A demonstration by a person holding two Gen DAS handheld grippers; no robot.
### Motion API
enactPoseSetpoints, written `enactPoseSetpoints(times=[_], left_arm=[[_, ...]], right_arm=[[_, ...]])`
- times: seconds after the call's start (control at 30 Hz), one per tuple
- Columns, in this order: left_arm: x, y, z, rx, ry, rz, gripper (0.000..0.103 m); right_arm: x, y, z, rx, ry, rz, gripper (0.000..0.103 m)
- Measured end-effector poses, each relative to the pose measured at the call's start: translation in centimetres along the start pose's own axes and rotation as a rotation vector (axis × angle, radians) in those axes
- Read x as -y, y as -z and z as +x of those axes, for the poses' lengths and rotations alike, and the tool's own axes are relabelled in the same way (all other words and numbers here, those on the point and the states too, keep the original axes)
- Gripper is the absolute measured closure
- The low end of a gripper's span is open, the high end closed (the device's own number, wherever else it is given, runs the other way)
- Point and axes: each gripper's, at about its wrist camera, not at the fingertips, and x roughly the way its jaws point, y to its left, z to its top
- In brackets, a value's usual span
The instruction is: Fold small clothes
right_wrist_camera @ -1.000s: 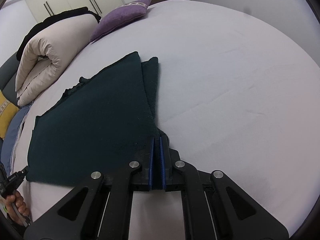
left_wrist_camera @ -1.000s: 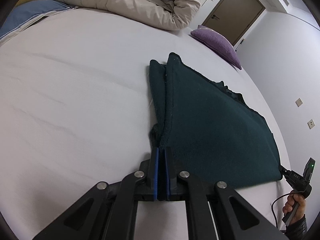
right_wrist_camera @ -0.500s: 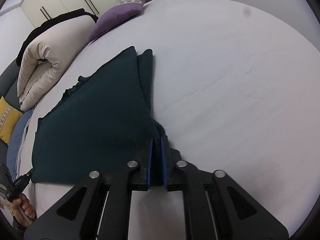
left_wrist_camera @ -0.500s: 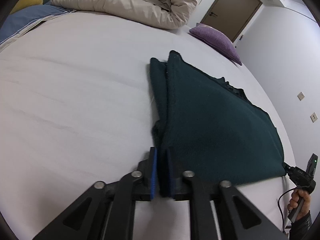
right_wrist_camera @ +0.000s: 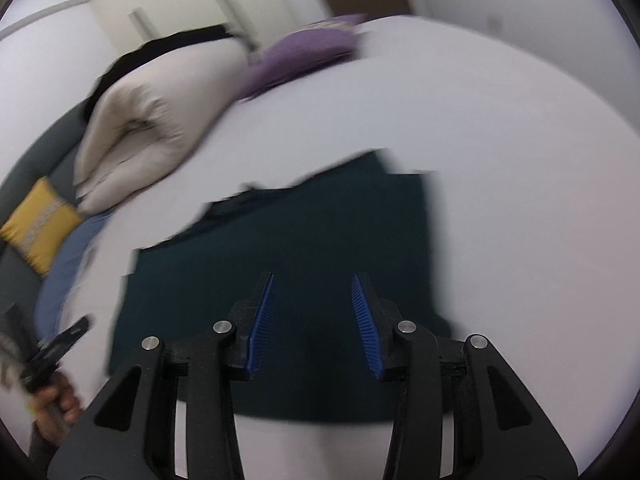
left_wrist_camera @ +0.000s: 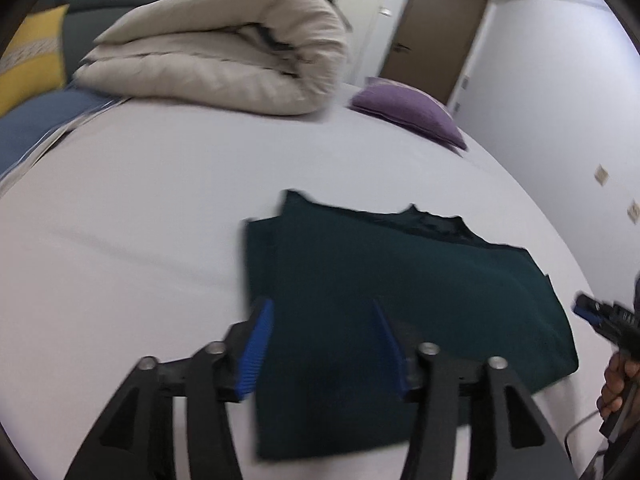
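Vs a sec ago: both views now take in more of the room, blurred, w/ the dark green garment (left_wrist_camera: 400, 292) lying flat and folded on the white bed (left_wrist_camera: 140, 208), no longer pinched at its near corners. Earlier both tongs were clamped shut on the cloth edge; now the blue pads stand apart and the jaws are opening, nothing pressed between them. The garment shows only as backdrop below the gap.

Pose: left tongs (left_wrist_camera: 324, 344) angle down over the garment's left part, its left pad just past the cloth's left edge, above bare sheet. Right tongs (right_wrist_camera: 312, 320) angle down over the garment's (right_wrist_camera: 288, 264) near-right part, both pads framed against green cloth. Whether either pad grazes the fabric: can't tell, too blurred.

View diffs: left wrist cam shows the rolled beige duvet (left_wrist_camera: 224, 52) side-on at the far end, purple pillow (left_wrist_camera: 408, 108) to its right, a brown door (left_wrist_camera: 432, 28) behind, wall sockets at right, plus the person's right hand (left_wrist_camera: 618, 384) on its handle at the right edge. Right wrist cam shows the duvet (right_wrist_camera: 152, 120) end-on, purple pillow (right_wrist_camera: 304, 56), white wardrobe doors behind, a yellow cushion (right_wrist_camera: 36, 224) at left, and the left hand (right_wrist_camera: 56, 404) gripping its handle low left.
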Motion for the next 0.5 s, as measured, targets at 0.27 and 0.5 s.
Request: enactPoseSetpoints(times=[0.27,0.5], left_arm=[[5.6,-1.6,7.2,-0.056,-0.023,0.117,0.045],[1.1,-1.5,10.0,-0.076,-0.078,0.038,0.045]], right_arm=[[-5.8,-0.1,11.2,-0.194,-0.237,0.013,0.065],[-2.3,-1.3,14.1,-0.144,-0.274,0.138,0.065]])
